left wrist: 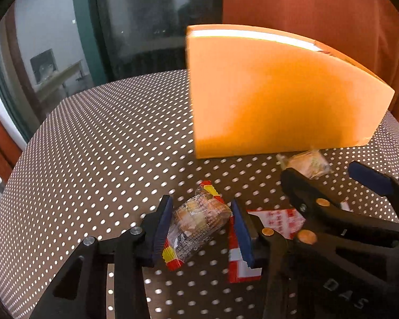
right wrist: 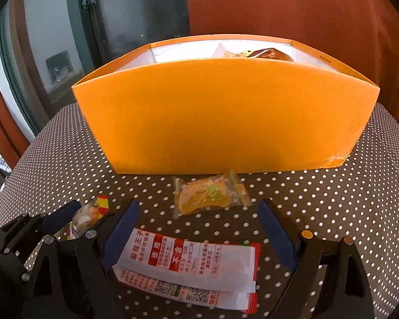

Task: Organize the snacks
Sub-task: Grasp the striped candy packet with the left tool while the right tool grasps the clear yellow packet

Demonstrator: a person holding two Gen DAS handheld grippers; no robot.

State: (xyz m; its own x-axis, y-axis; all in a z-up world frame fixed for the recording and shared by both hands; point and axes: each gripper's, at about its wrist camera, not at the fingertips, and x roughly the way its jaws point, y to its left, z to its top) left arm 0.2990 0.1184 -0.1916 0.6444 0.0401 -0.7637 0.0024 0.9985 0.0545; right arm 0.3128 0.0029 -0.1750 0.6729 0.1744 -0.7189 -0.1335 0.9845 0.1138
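Observation:
An orange box (left wrist: 279, 98) stands on the dotted table; the right wrist view shows it (right wrist: 226, 117) open-topped with snacks inside. My left gripper (left wrist: 202, 223) has its jaws around a clear red-and-yellow wrapped snack (left wrist: 196, 223), pads close to or touching it; it also shows in the right wrist view (right wrist: 89, 216). My right gripper (right wrist: 199, 226) is open over two flat red-and-white packets (right wrist: 188, 265), also seen from the left (left wrist: 276, 220). A clear-wrapped golden snack (right wrist: 210, 196) lies between the right gripper and the box, seen too in the left wrist view (left wrist: 310, 163).
The brown, white-dotted tablecloth (left wrist: 106, 138) covers a round table. A window and dark frame (left wrist: 101, 26) stand behind at the left, an orange curtain (right wrist: 292, 5) behind the box. The two grippers are side by side, nearly touching.

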